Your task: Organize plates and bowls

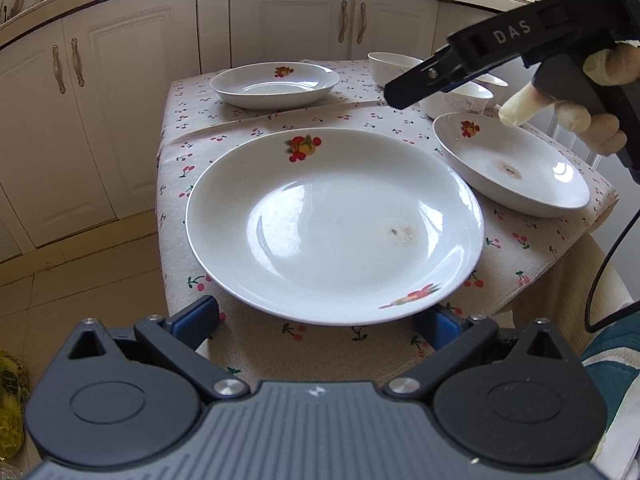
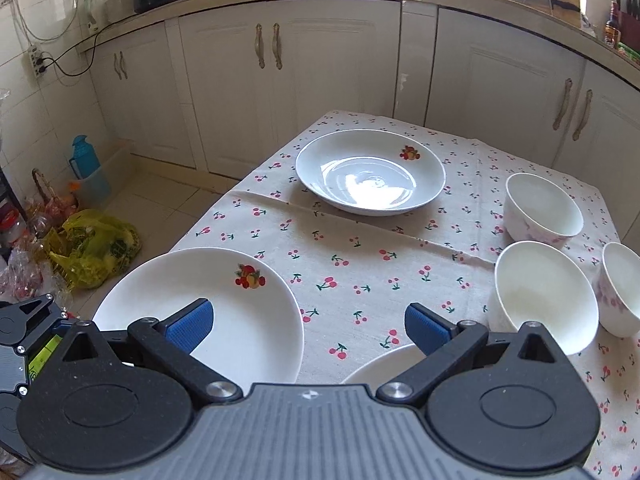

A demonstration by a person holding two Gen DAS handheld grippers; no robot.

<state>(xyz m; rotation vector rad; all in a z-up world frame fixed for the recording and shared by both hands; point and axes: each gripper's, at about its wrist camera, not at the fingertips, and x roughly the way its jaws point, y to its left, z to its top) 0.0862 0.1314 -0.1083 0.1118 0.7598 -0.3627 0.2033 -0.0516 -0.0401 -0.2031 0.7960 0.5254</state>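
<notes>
Three white fruit-print plates lie on a cherry-print tablecloth. The near plate is right in front of my left gripper, which is open with its blue pads just under the plate's near rim. A second plate lies at the right, a third at the back. My right gripper is open and empty above the table, between the near plate and the right plate's rim. It shows from the side in the left wrist view. Three white bowls stand at the right.
White kitchen cabinets stand behind the table. Plastic bags and a blue bottle sit on the floor at the left. The back plate shows in the right wrist view. A black cable hangs at the right.
</notes>
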